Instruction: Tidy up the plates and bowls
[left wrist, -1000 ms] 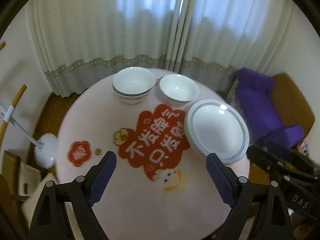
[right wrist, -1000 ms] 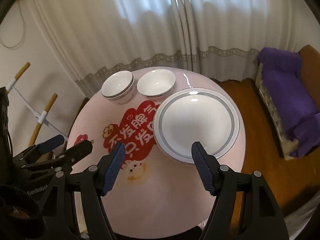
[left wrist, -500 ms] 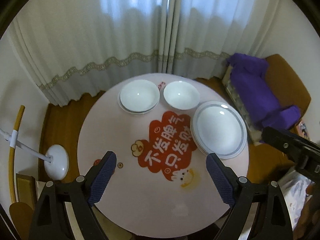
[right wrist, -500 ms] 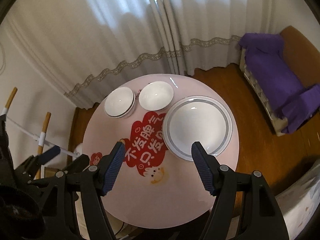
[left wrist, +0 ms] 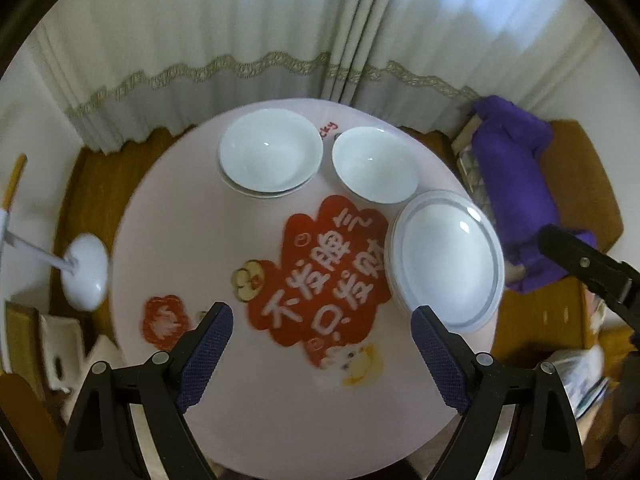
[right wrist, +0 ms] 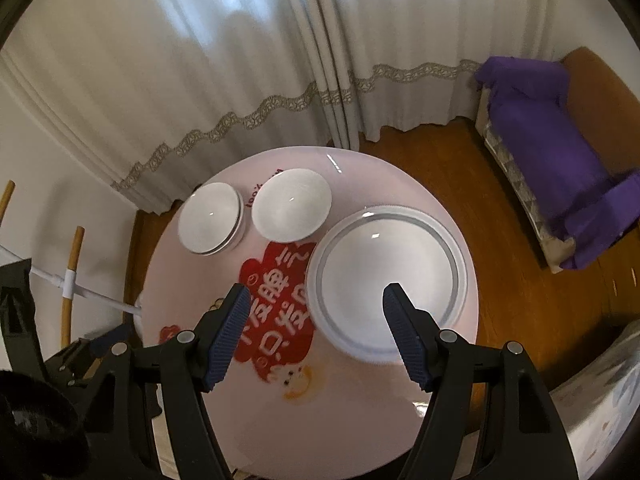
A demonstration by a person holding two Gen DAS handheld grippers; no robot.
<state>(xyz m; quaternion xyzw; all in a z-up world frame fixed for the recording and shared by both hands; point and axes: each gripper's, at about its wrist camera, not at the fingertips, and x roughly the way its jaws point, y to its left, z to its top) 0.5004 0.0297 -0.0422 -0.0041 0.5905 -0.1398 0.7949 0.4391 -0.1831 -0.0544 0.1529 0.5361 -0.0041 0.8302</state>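
Observation:
On a round pink table (left wrist: pixel 280 420) (right wrist: pixel 340 420) stand a stack of white bowls (left wrist: pixel 271 159) (right wrist: pixel 211 223) at the far left, a single white bowl (left wrist: pixel 375 169) (right wrist: pixel 292 209) beside it, and a stack of grey-rimmed white plates (left wrist: pixel 447 259) (right wrist: pixel 388 279) at the right. My left gripper (left wrist: pixel 322 316) is open and empty, high above the table's near half. My right gripper (right wrist: pixel 316 296) is open and empty, high above the near left edge of the plates. The right gripper's body (left wrist: pixel 588 268) shows in the left wrist view.
A red sticker with Chinese characters (left wrist: pixel 324 272) (right wrist: pixel 276 304) covers the table's middle. White curtains (left wrist: pixel 280 40) hang behind. A purple-covered sofa (left wrist: pixel 516 184) (right wrist: pixel 548 152) stands at the right. A white lamp base (left wrist: pixel 85 273) and wooden poles (right wrist: pixel 72 272) are at the left.
Both grippers first rose well above the table, then came back down closer to it. The dishes have not moved. Both grippers stayed open.

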